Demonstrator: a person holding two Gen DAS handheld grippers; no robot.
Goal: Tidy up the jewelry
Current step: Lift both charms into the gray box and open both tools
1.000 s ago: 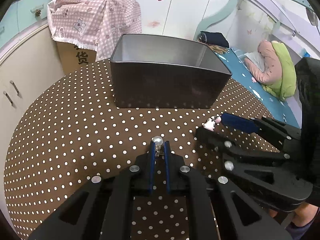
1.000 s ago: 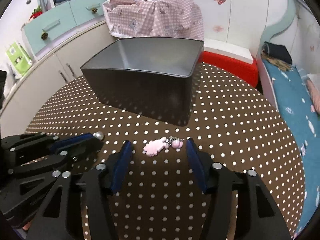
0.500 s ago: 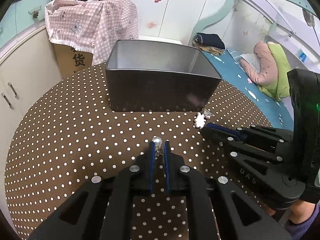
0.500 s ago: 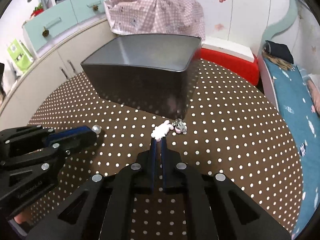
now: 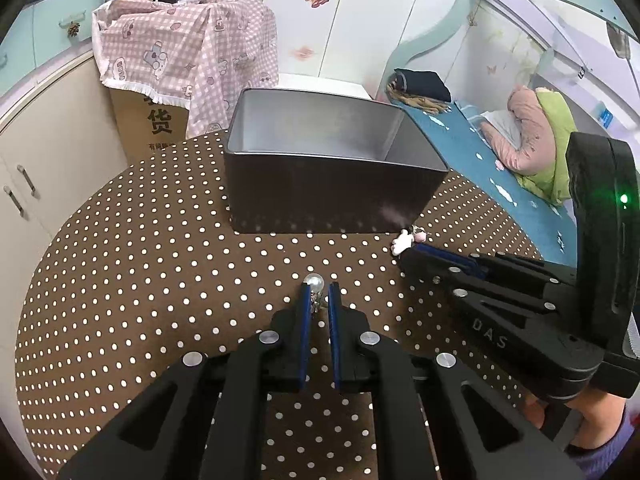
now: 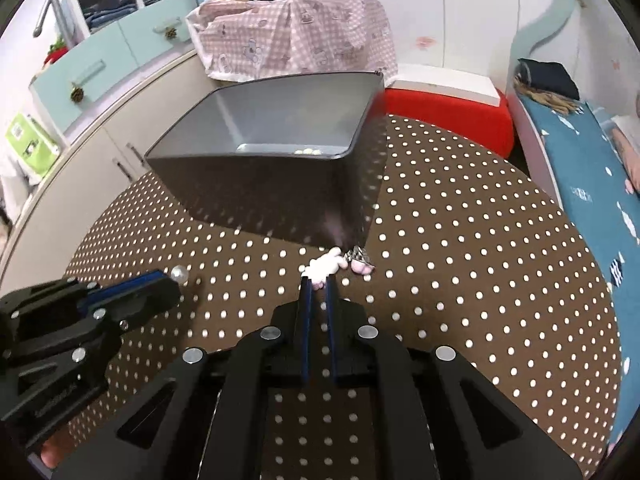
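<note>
My left gripper [image 5: 319, 289] is shut on the small metal part of a pearl piece [image 5: 313, 280], whose bead sticks out past the tips, just above the dotted tablecloth. It also shows in the right wrist view as the pearl piece [image 6: 179, 274] at the left gripper [image 6: 172, 282]. My right gripper [image 6: 317, 281] has its jaws narrow and opening, with the near end of a pink-and-white charm [image 6: 323, 266] between the tips. Its metal clasp [image 6: 359, 256] lies on the cloth. The same charm [image 5: 401, 242] rests by the corner of the dark metal box [image 5: 332, 196].
The open box [image 6: 260, 184] stands at the back of the round brown dotted table [image 5: 140, 264] and holds a few small pale beads [image 6: 307, 152]. A cloth-covered carton [image 5: 160, 120], cupboards and a bed [image 5: 500, 176] surround the table.
The right gripper closed from wide open around the charm onto its near end and rolled slightly. The left gripper kept still with the pearl piece.
</note>
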